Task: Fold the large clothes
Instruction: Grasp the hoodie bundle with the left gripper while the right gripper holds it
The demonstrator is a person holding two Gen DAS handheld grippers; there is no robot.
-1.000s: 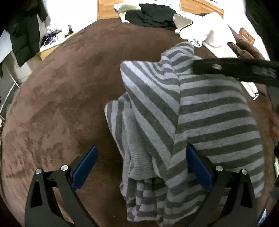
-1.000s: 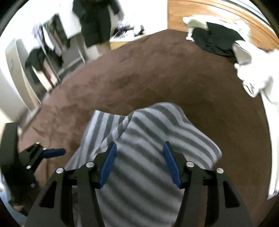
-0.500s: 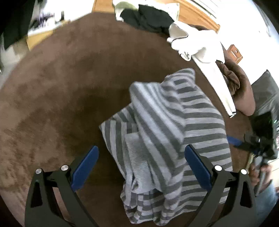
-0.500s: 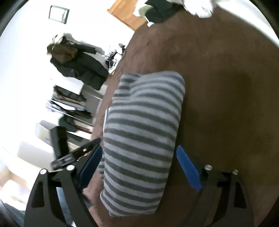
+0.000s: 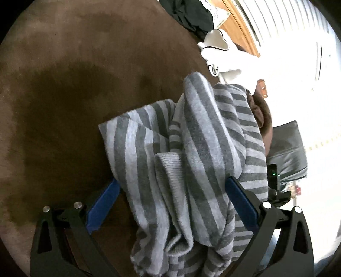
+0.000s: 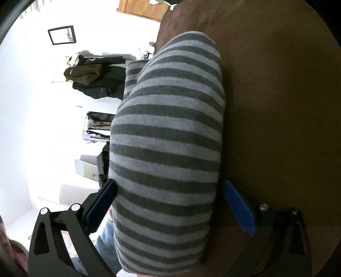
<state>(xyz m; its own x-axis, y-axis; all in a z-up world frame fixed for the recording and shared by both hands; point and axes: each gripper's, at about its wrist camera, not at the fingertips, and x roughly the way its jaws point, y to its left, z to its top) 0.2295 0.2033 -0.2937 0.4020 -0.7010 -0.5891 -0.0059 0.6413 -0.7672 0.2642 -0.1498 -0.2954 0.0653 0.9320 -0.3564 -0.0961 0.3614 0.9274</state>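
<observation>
A grey striped sweater [image 5: 191, 170] lies bunched and partly folded on the brown blanket [image 5: 64, 95]. My left gripper [image 5: 172, 204] is open, with its blue fingers on either side of the sweater's crumpled near part, where a ribbed cuff shows. In the right wrist view the sweater [image 6: 170, 138] is a smooth folded roll running away from me. My right gripper [image 6: 170, 204] is open and straddles that roll, one finger on each side. The view is tilted sideways.
A white garment [image 5: 221, 55] and black clothes [image 5: 191, 15] lie at the blanket's far edge by a wooden headboard [image 5: 240, 27]. A grey pillow [image 5: 285, 153] is at the right. Dark coats [image 6: 96, 78] hang on the wall beyond the bed.
My right gripper has opened wider, rolled sideways and now straddles the folded sweater. My left gripper has swung right and moved closer over the bunched part. Both stay open.
</observation>
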